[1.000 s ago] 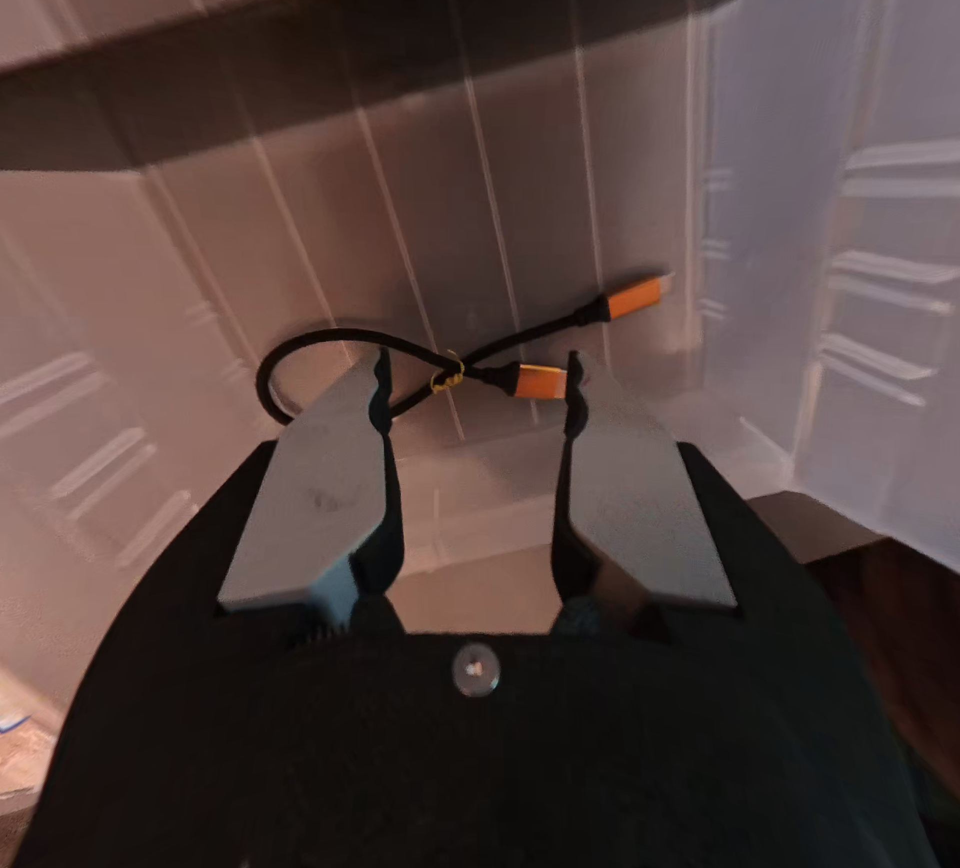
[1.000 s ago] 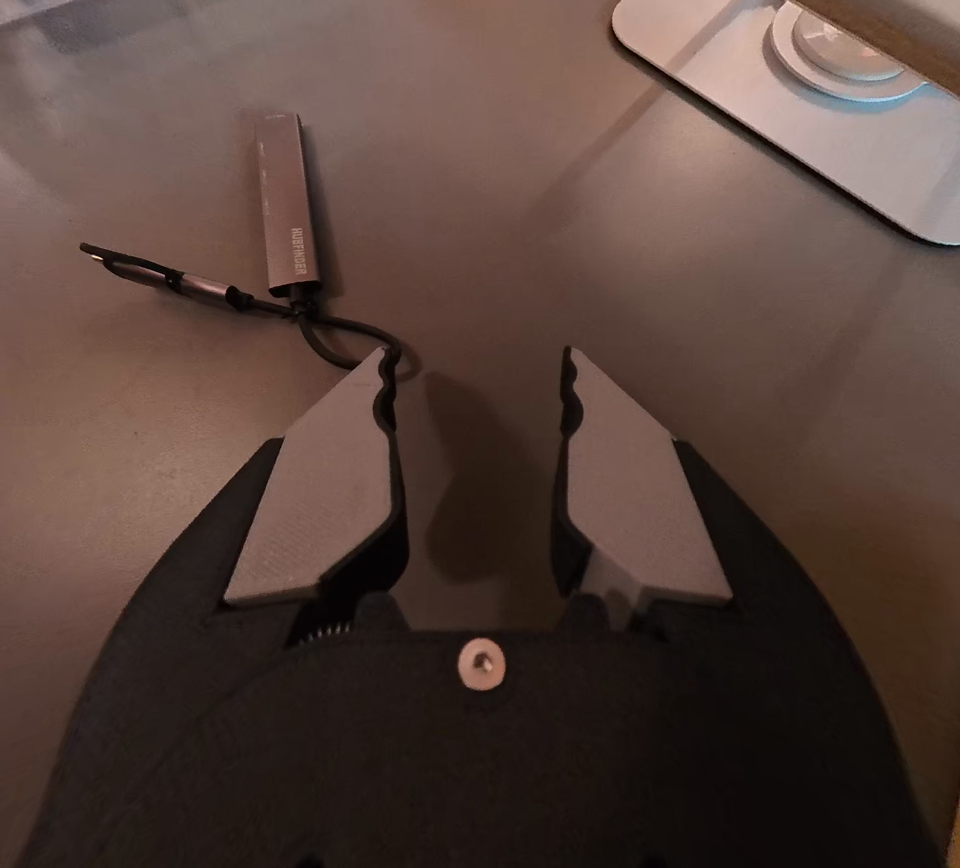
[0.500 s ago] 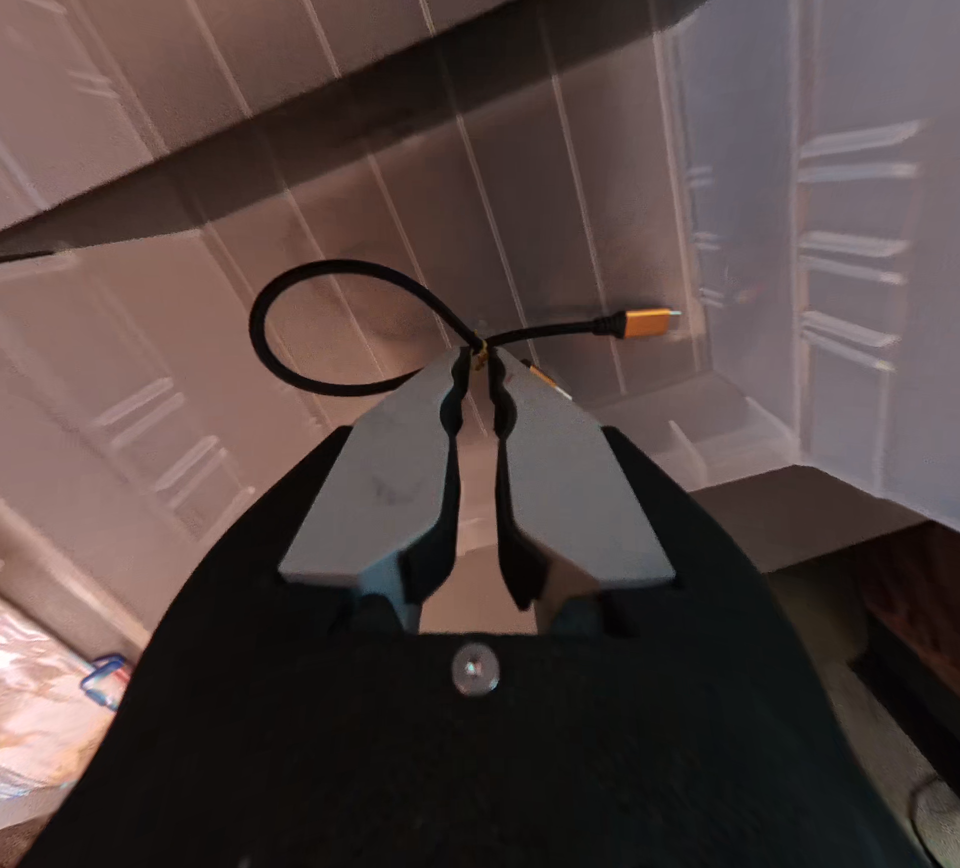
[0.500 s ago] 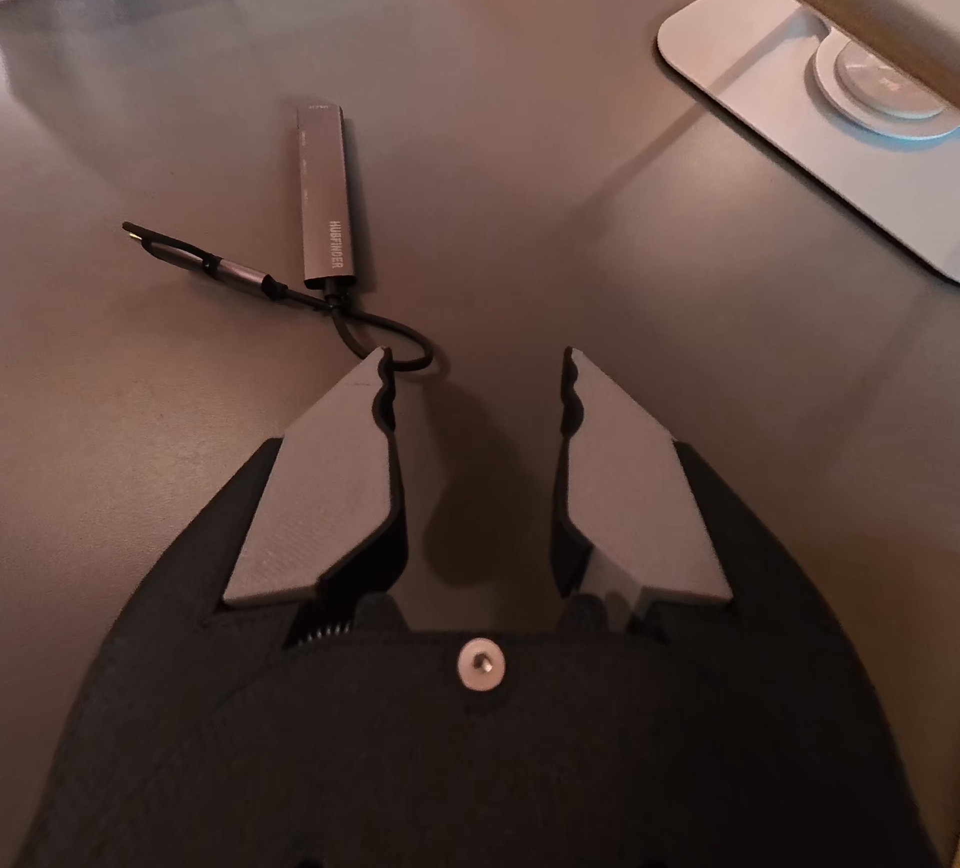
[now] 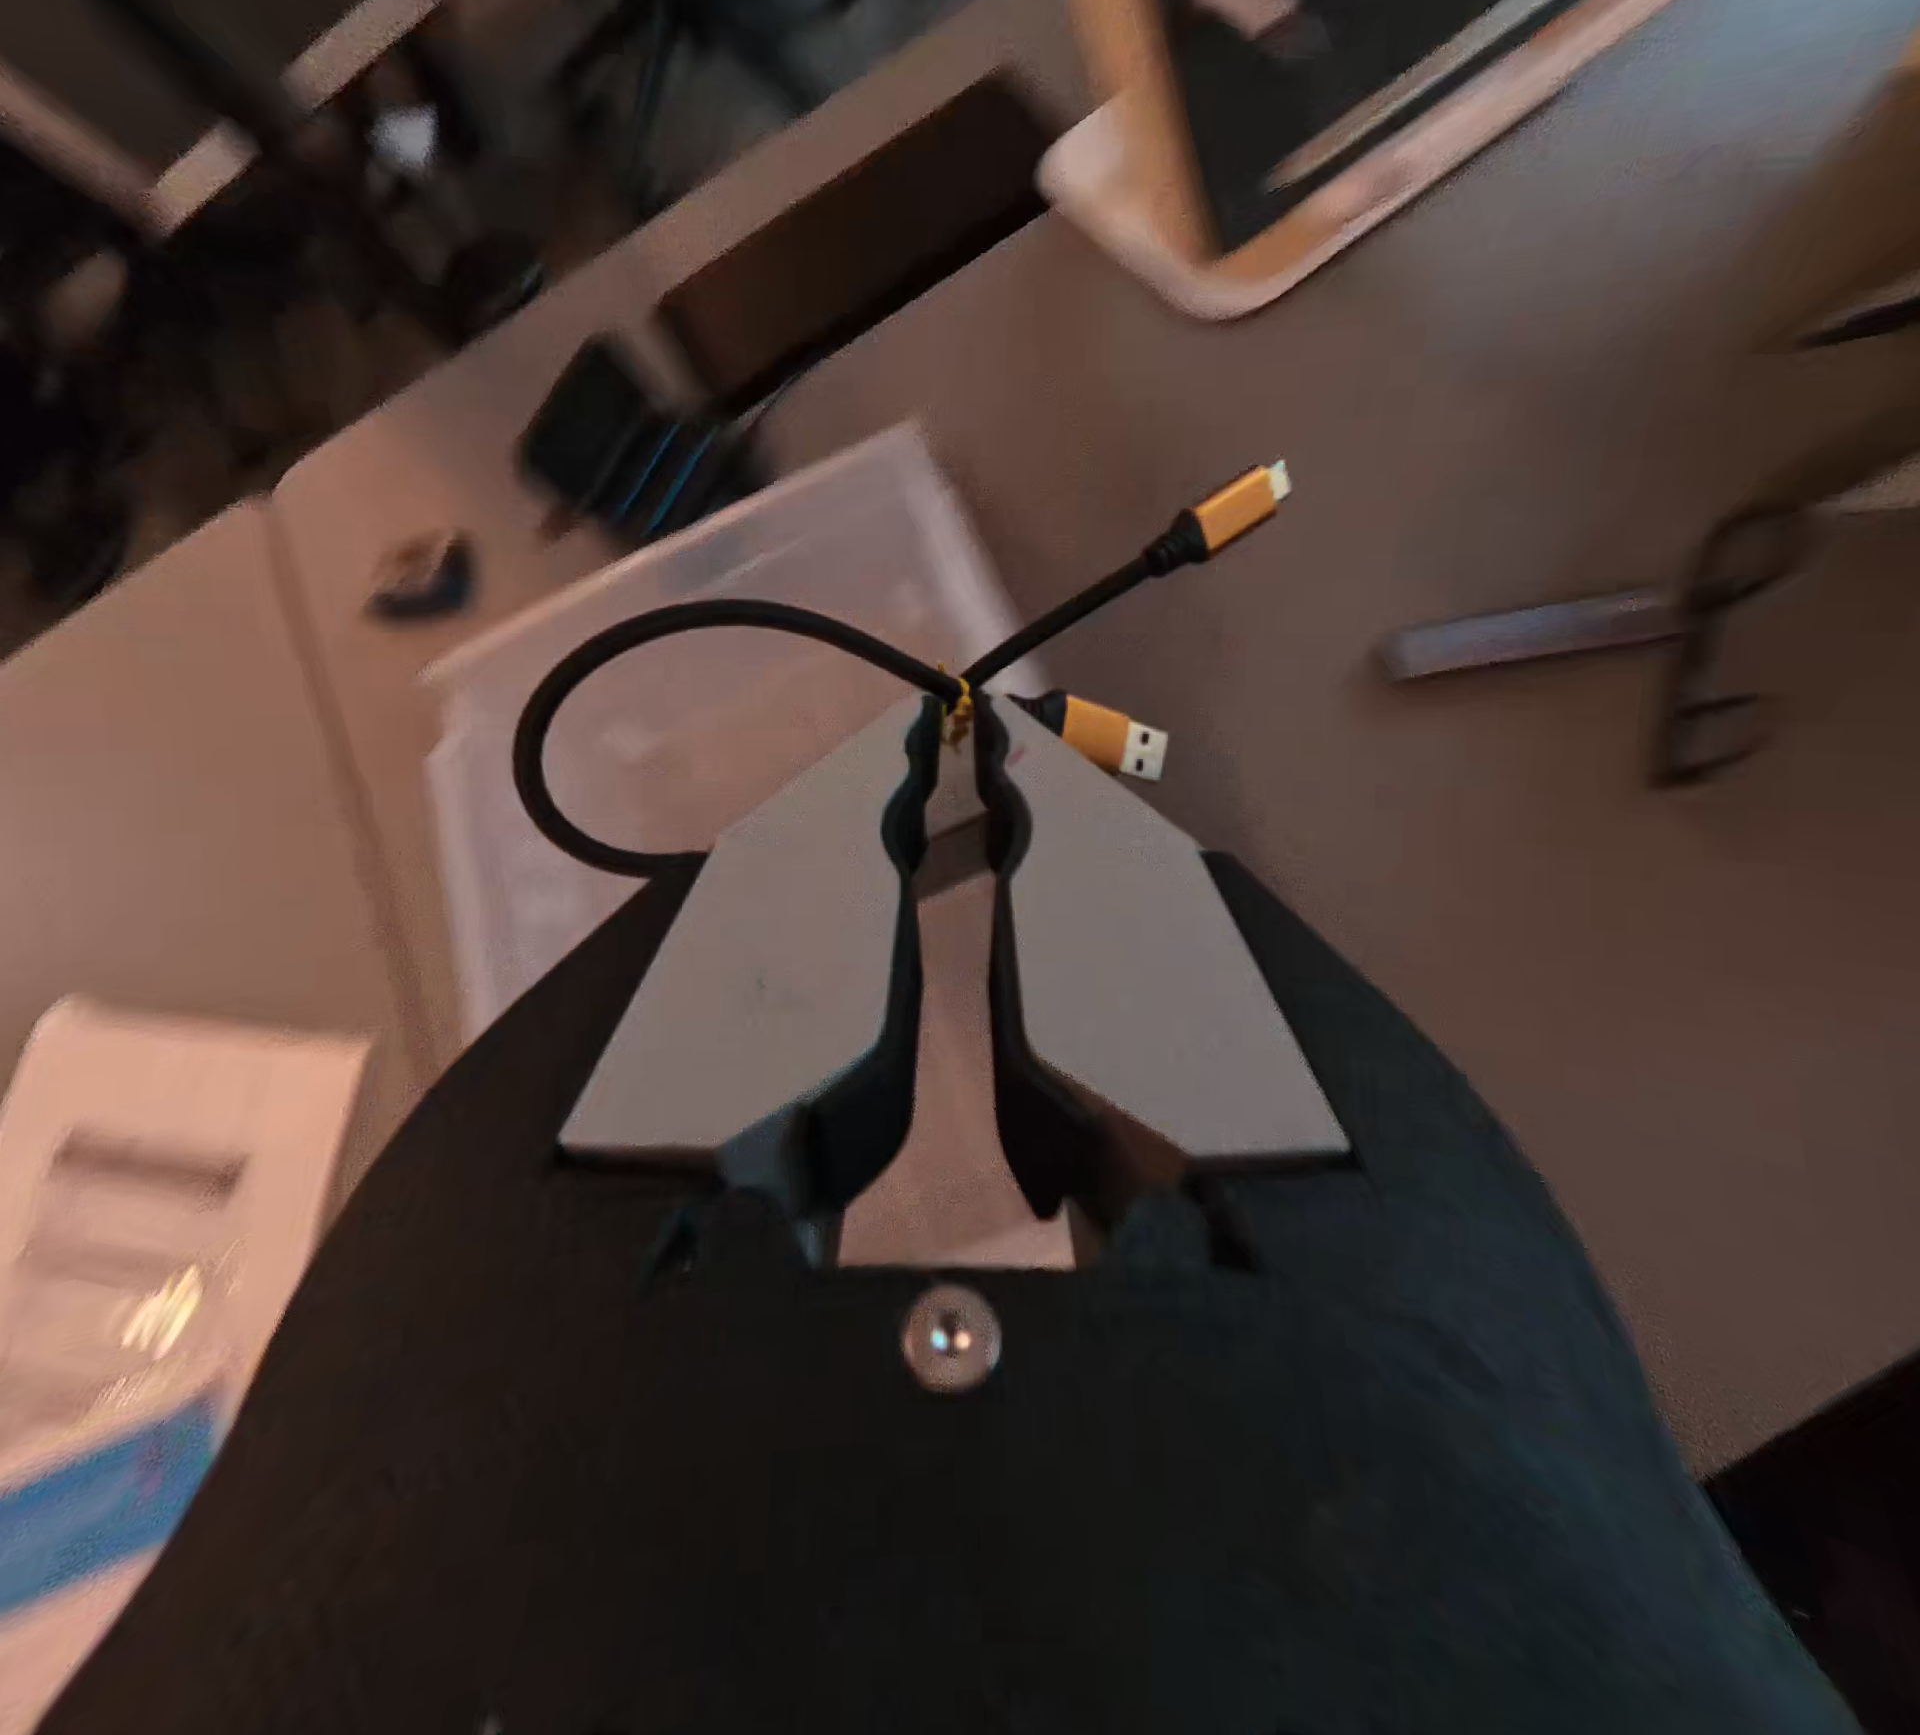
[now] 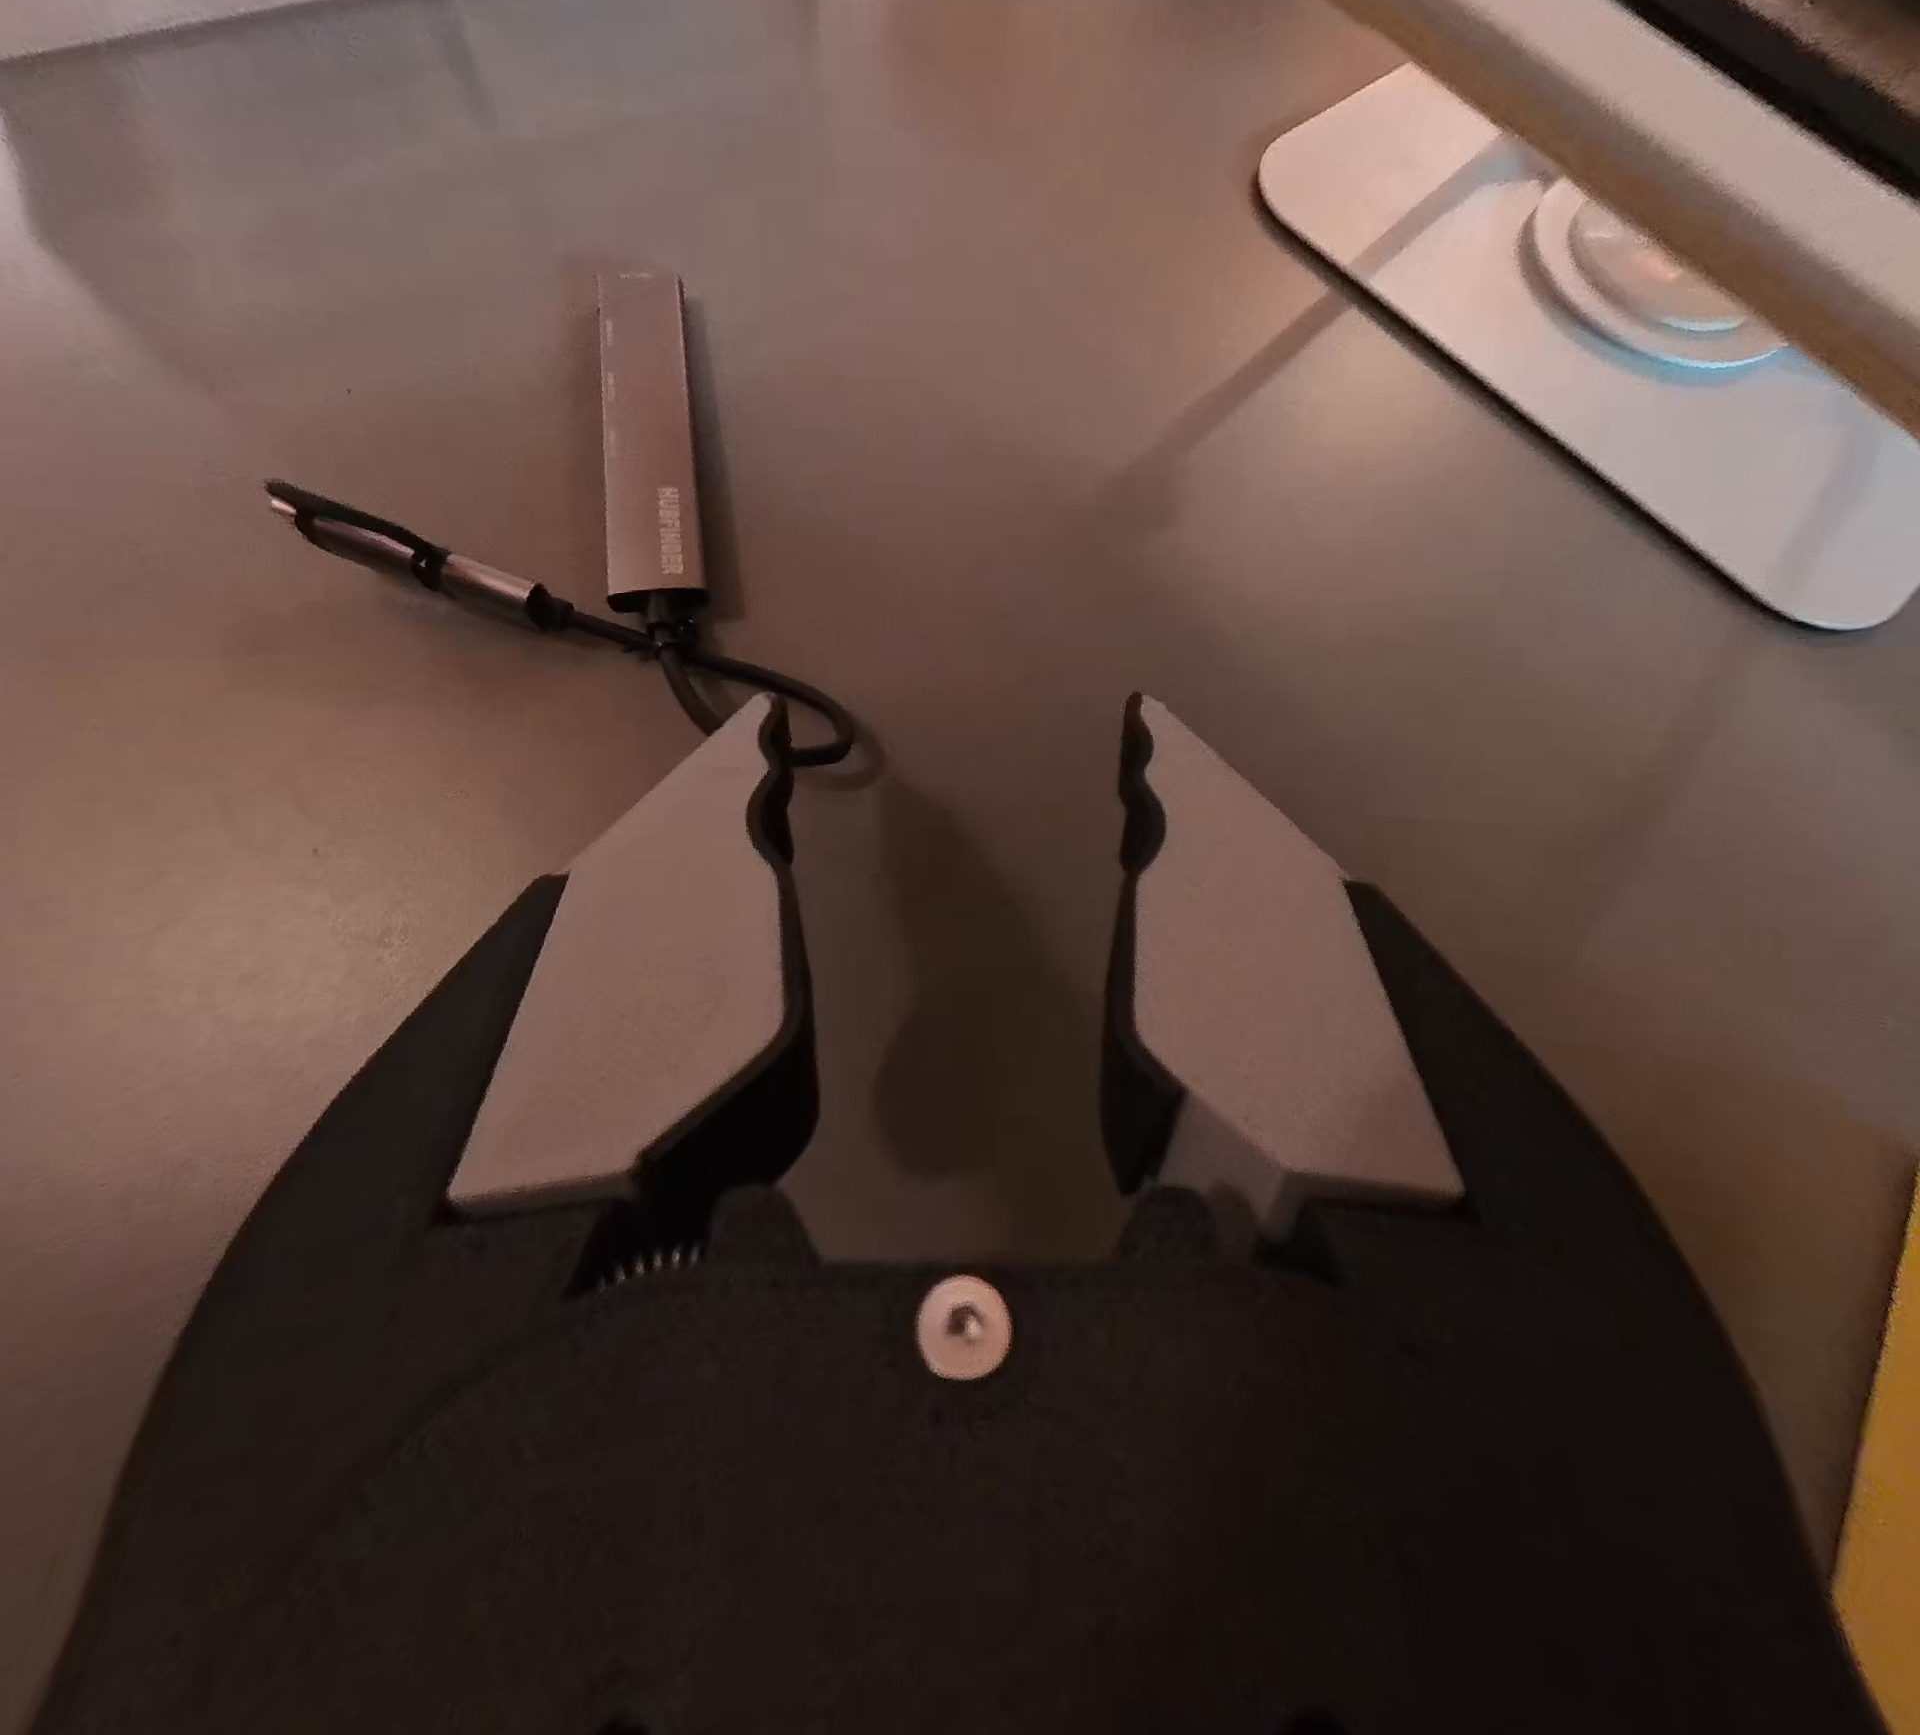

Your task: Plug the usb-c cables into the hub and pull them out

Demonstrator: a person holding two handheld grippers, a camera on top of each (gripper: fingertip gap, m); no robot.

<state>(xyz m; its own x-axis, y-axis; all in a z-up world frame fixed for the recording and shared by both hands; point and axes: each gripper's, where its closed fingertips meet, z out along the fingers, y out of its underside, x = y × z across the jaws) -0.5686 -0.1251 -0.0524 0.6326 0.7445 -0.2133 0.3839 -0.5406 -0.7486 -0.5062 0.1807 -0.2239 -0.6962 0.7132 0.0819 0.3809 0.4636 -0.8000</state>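
Now the left gripper [image 5: 954,719] pinches the black cable [image 5: 665,636] at its tie, carried in the air; right gripper [image 6: 951,719] gapes, empty, hub [image 6: 649,438] ahead-left of its fingertips. Fetching step; next, regrip near the plug.

Hub [image 6: 649,438]: one short line of pale capital lettering, a brand mark, printed on the dark grey top face.
Placement on hub: runs lengthwise, at the end where the hub's own lead comes out.
Hub's place: flat on the desk [image 6: 1039,335], well in from its far edge.
Legibility: sharp in the right wrist view; in the left wrist view the hub is too blurred to read.
Cable [image 5: 665,646]: black with orange plugs, no readable marking.
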